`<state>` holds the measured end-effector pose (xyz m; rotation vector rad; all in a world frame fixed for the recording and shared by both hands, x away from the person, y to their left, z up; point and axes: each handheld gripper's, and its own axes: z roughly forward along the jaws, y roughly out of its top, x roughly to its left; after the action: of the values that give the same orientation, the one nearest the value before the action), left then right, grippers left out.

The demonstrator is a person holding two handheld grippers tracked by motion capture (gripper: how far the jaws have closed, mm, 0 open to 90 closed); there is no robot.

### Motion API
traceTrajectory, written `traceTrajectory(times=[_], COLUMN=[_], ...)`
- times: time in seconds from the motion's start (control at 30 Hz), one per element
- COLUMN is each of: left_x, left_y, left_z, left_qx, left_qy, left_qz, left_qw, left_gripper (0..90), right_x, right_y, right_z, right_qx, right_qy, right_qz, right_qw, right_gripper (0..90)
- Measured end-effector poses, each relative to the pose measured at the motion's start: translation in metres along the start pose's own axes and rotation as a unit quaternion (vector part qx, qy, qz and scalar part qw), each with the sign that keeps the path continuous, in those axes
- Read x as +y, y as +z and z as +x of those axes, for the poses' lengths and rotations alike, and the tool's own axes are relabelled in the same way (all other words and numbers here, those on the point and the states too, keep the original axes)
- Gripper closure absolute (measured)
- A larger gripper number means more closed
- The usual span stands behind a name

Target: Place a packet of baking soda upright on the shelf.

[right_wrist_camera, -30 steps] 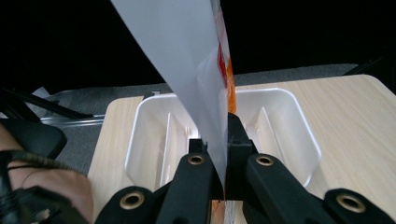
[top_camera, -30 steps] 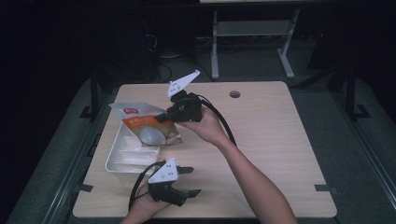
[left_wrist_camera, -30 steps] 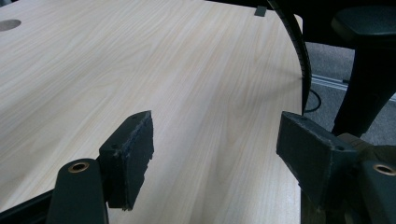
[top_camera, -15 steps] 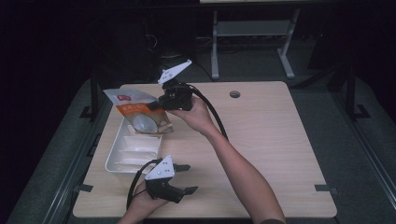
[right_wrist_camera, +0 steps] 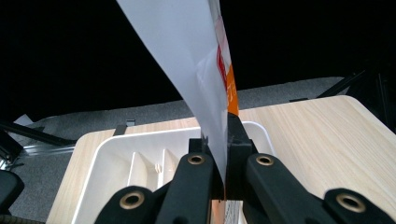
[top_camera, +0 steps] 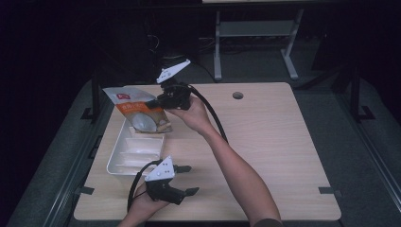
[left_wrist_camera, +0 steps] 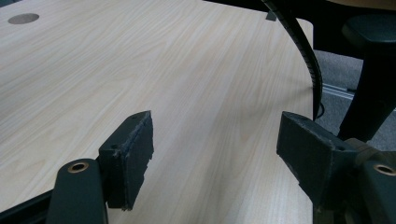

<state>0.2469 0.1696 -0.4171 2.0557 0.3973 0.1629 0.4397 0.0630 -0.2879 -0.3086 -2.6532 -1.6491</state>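
Note:
An orange and white snack bag (top_camera: 139,112) hangs in the air above the far end of the white divided tray (top_camera: 124,165). My right gripper (top_camera: 153,103) is shut on the bag's edge, and in the right gripper view the bag (right_wrist_camera: 201,79) rises from between the jaws with the tray (right_wrist_camera: 107,149) below. My left gripper (top_camera: 189,179) rests near the table's front edge, just right of the tray's near corner. It stands open, and in the left gripper view its pads (left_wrist_camera: 135,149) are wide apart over bare wood.
The light wooden table (top_camera: 274,142) has a round cable hole (top_camera: 238,95) at the back. A black cable (top_camera: 210,116) trails from the right gripper along the forearm. Dark floor and a white metal frame (top_camera: 255,38) lie beyond the table.
The right gripper has lifted the bag up and away from the tray, toward the table's far left. The left gripper has stayed near the front edge.

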Motion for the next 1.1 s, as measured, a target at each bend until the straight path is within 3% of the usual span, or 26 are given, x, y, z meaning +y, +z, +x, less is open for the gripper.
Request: traceTrajectory(times=[1.1], left_x=[-0.002], left_y=[-0.002], left_z=[0.005], left_qx=[0.002], left_qy=[-0.01], left_qz=[-0.004], left_qw=[0.9999], left_gripper=[26.1], right_x=[-0.016], right_y=[0.054], right_z=[-0.016], right_qx=[0.009], right_qy=[0.032], right_qz=[-0.011], right_qw=[0.9994], right_gripper=[89.6])
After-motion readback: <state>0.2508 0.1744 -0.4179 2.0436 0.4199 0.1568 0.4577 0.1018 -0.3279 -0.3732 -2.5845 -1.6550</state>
